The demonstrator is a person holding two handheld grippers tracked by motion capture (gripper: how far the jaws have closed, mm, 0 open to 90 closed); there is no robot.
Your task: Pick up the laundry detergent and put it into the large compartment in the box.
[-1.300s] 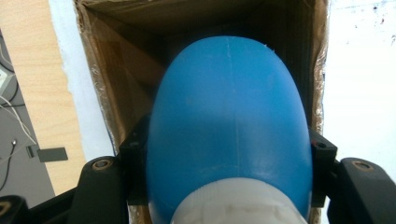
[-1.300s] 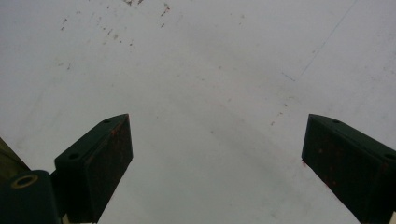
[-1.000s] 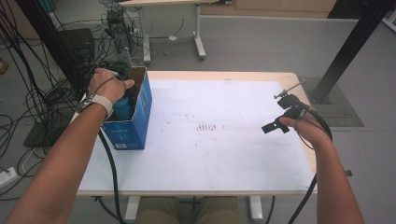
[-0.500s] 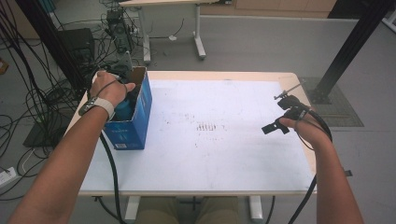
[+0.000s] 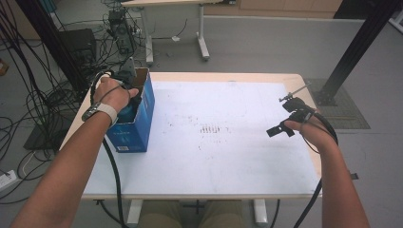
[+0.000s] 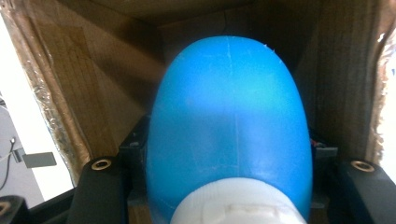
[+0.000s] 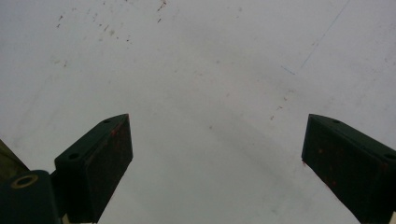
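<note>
A blue cardboard box [image 5: 139, 124] stands open-topped at the table's left edge. My left gripper [image 5: 125, 99] reaches down into it and is shut on a blue bottle [image 6: 229, 116] with a white cap [image 6: 238, 205]. In the left gripper view the bottle sits between the two black jaws, with the box's brown inner walls [image 6: 93, 84] around it. My right gripper [image 5: 285, 124] hovers low over the table's right side. Its jaws stand wide open, and between them [image 7: 215, 154] lies nothing but white table top.
The white table top [image 5: 223, 142] carries faint dark smudges near its middle. Tangled cables and equipment [image 5: 57, 71] lie on the floor to the left. Another desk's legs [image 5: 202, 42] stand behind the table, and a black post [image 5: 354, 52] rises at the back right.
The left hand has barely shifted over the box, still holding the bottle. The right hand has stayed where it was.
</note>
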